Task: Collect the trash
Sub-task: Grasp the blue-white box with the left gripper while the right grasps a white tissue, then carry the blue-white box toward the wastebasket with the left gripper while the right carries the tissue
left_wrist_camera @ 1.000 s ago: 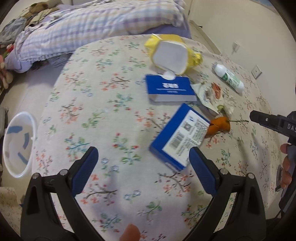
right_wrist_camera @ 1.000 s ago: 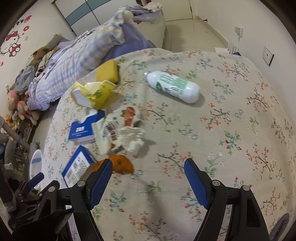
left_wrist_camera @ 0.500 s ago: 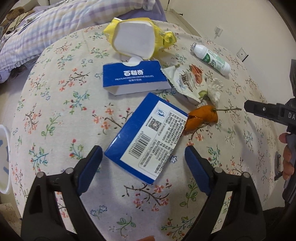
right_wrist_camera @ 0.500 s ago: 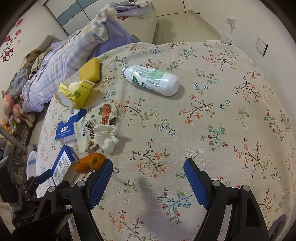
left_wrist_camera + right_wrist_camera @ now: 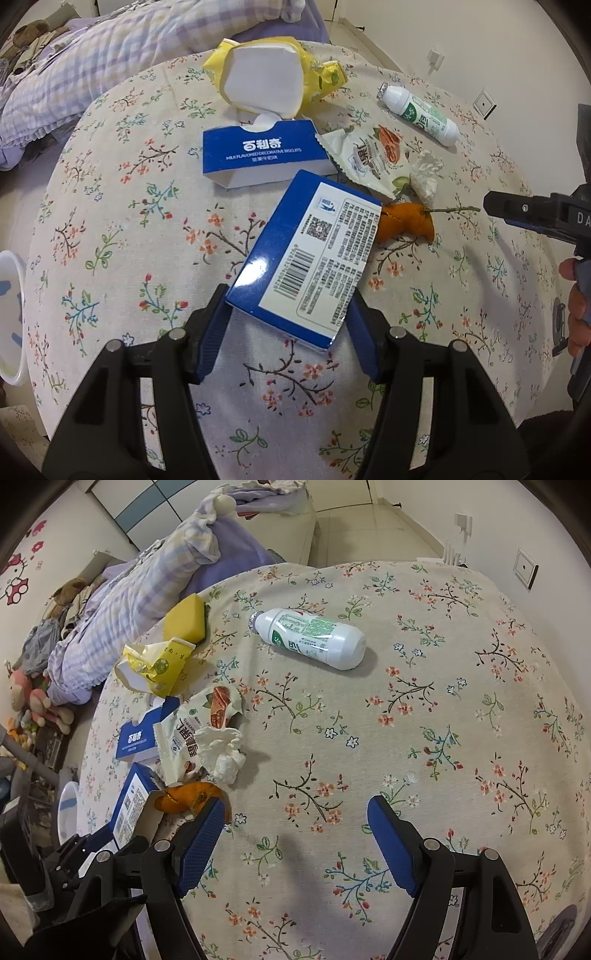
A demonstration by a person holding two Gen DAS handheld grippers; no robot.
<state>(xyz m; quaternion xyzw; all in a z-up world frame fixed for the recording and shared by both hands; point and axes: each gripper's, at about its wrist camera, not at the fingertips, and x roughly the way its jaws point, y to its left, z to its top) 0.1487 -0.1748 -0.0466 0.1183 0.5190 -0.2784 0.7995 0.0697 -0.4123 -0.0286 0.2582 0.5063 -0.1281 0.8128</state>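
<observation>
Box: blue carton (image 5: 314, 254) lies barcode side up on the flowered cloth (image 5: 129, 206), its near end between the left gripper's pads.
Left gripper (image 5: 288, 332): jaws have just been closing on the box; both pads meet its near corners.
Right gripper (image 5: 295, 834): jaws spread wide over bare cloth, nothing between them.
Peel: orange peel (image 5: 406, 221) touches the box's far corner.
Other litter: second blue box (image 5: 258, 155), yellow pack (image 5: 266, 74), snack wrapper (image 5: 369, 155), crumpled tissue (image 5: 424, 177), white bottle (image 5: 314, 637) lying on its side, well apart.
Bin: white tub (image 5: 9, 317) beside the table's left edge.
</observation>
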